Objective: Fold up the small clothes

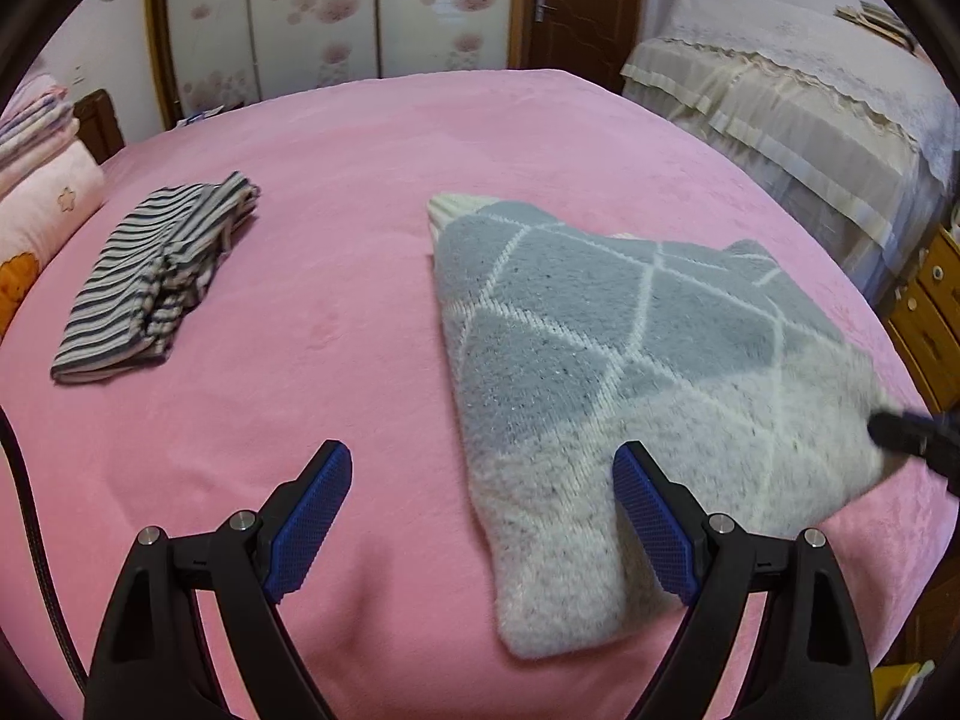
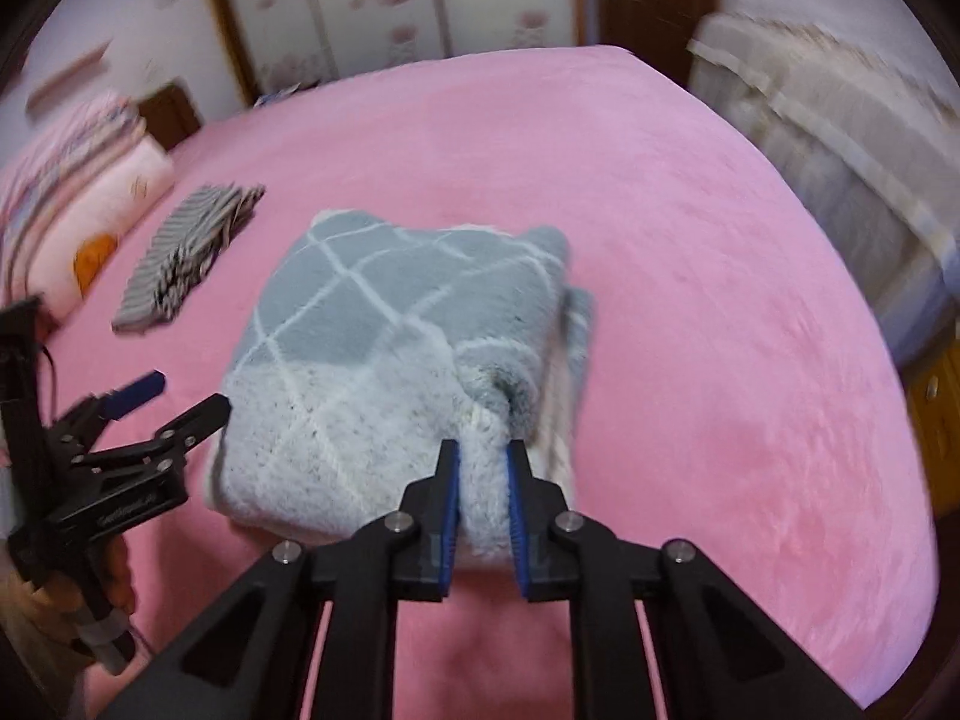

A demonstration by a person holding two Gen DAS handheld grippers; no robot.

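A grey-and-cream knitted garment [image 2: 390,372] is found lying folded on the pink bedspread [image 2: 690,252], near the front edge of the bed, with its grey diamond-patterned half farther away and its cream half nearer the cameras.

The right gripper [image 2: 483,456] is closed on the near cream edge of that garment: a ridge of fluffy fabric is pinched between the two blue pads, and a small fold is seen bunched just above them. The grip is judged to serve either a further fold or a shift of the bundle. The right-wrist view is blurred at its margins, so finer detail of the layers at the garment's right side cannot be told.

The left gripper [image 1: 483,465] is held wide open, with nothing between its jaws. In its own view the garment's near left corner lies below the gap, one pad standing over the cream cloth and the other over bare bedspread; contact is not evident. It is judged to be placed ready to take the opposite edge.

A striped garment [image 1: 150,282] is noted lying apart at the left, loosely folded, near stacked pillows [image 1: 42,192]. This placement is judged to be a set-aside pile.

No containers are seen in either view.
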